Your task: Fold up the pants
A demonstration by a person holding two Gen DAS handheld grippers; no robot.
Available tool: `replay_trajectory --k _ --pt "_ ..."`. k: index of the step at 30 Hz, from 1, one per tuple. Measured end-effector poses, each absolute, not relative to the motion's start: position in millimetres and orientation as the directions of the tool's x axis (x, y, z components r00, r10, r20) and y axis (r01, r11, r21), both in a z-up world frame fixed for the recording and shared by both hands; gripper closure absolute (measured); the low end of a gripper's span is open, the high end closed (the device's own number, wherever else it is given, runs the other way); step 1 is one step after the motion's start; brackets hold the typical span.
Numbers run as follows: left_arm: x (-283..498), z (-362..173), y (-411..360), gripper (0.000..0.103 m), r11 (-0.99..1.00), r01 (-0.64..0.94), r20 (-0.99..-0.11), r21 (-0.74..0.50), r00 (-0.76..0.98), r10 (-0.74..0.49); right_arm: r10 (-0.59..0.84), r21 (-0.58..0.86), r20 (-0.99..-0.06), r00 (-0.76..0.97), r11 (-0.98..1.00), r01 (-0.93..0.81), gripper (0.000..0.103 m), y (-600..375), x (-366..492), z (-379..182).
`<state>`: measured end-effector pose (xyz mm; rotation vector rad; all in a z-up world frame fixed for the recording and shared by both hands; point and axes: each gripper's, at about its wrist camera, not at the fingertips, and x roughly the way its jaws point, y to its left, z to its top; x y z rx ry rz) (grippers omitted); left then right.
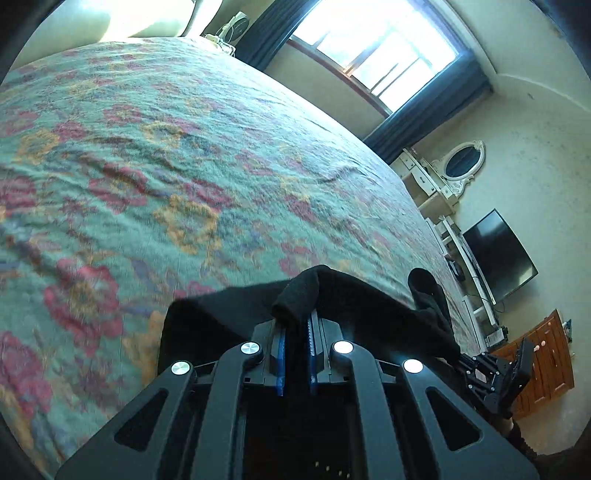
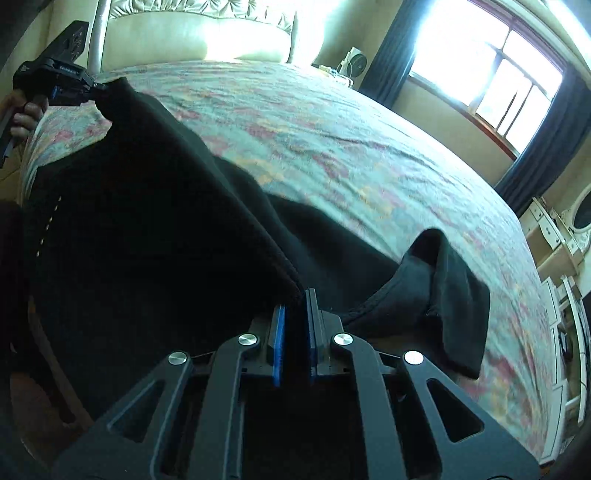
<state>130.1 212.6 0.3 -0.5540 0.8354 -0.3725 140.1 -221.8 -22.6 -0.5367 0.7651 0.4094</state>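
From the left wrist, the bed (image 1: 184, 166) fills most of the view, its flowered cover (image 1: 122, 229) lying bare and wide ahead and to the left, up to the padded headboard (image 1: 159, 22) at the far end. The bed's right edge curves down past a bright window (image 1: 380, 48) with dark curtains (image 1: 424, 122), a white dresser with an oval mirror (image 1: 460, 166) and a dark screen (image 1: 498, 254) against the wall, so the clear room lies over the cover, not to the right. The left tool (image 1: 295, 328) has its blue pads pressed together on a bunched fold of the black pants (image 1: 229, 310), which hang in front of it at the near edge of the bed. At lower right the right tool (image 1: 469, 365) shows small, with the pants' cloth stretching to it; its grip cannot be made out there. From the right wrist, the pants (image 2: 147, 229) spread as a broad dark sheet over the near left part of the bed (image 2: 369, 155), with one loose end (image 2: 443, 291) flopped on the cover just right of the fingers. Beyond it the cover is bare up to the headboard (image 2: 192, 33) and the window (image 2: 491, 66). The right tool (image 2: 295, 317) is closed tight, pinching a seamed edge of the pants. At upper left a hand (image 2: 26, 118) holds the left tool (image 2: 98, 88), which grips the far corner of the cloth, lifted off the bed.
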Motion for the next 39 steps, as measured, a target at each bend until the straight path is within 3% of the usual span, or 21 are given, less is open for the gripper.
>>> replay_trajectory --k 3,4,6,7,8,10,14,22,24,25,26,34,36,38,39 --pt "99 -21 214 0.080 0.798 0.054 -0.636 -0.600 0.573 -0.517 0.144 -0.234 -0.777 0.612 0.838 -0.494 0.083 -230 121 -49" --pt "91 -29 218 0.071 0.791 0.024 -0.647 -0.611 0.561 -0.516 0.148 -0.200 -0.782 0.605 0.860 -0.469 0.076 -230 121 -52" --pt "72 -44 226 0.060 0.761 -0.065 -0.660 -0.646 0.549 -0.513 0.196 -0.085 -0.781 0.593 0.908 -0.411 0.051 -239 117 -47" --pt "63 -49 230 0.053 0.731 -0.104 -0.649 -0.675 0.556 -0.520 0.245 0.018 -0.773 0.585 0.930 -0.366 0.033 -246 119 -42" --pt "55 -55 234 0.043 0.690 -0.146 -0.634 -0.709 0.561 -0.532 0.299 0.117 -0.768 0.567 0.935 -0.336 0.030 -252 122 -38" --pt "42 -60 234 0.037 0.626 -0.191 -0.598 -0.756 0.590 -0.542 0.397 0.306 -0.744 0.538 0.917 -0.255 0.030 -265 131 -33" --pt "37 -63 221 0.036 0.583 -0.233 -0.582 -0.778 0.616 -0.531 0.500 0.571 -0.711 0.494 0.821 -0.008 0.029 -293 141 -57" --pt "61 -64 201 0.037 0.604 -0.293 -0.614 -0.741 0.659 -0.434 0.530 0.674 -0.643 0.553 0.735 0.080 0.029 -302 125 -77" --pt "70 -66 197 0.048 0.616 -0.320 -0.636 -0.720 0.659 -0.402 0.536 0.691 -0.631 0.561 0.717 0.093 0.029 -303 126 -79" --pt "73 -68 195 0.066 0.630 -0.342 -0.661 -0.697 0.646 -0.381 0.539 0.703 -0.622 0.567 0.704 0.101 0.029 -303 128 -80" --pt "74 -71 193 0.076 0.640 -0.366 -0.686 -0.675 0.631 -0.363 0.545 0.716 -0.613 0.571 0.690 0.111 0.029 -305 128 -80" --pt "73 -76 190 0.081 0.623 -0.386 -0.688 -0.680 0.630 -0.360 0.524 0.741 -0.609 0.595 0.643 0.192 0.029 -322 146 -88" --pt "73 -77 187 0.081 0.626 -0.389 -0.692 -0.676 0.627 -0.358 0.488 0.710 -0.638 0.596 0.671 0.211 0.035 -317 153 -88" --pt "75 -77 188 0.081 0.623 -0.392 -0.693 -0.677 0.624 -0.362 0.428 0.645 -0.683 0.592 0.733 0.215 0.068 -312 160 -87" --pt "74 -77 188 0.082 0.618 -0.394 -0.692 -0.680 0.623 -0.364 0.412 0.624 -0.699 0.584 0.751 0.217 0.078 -312 162 -88"
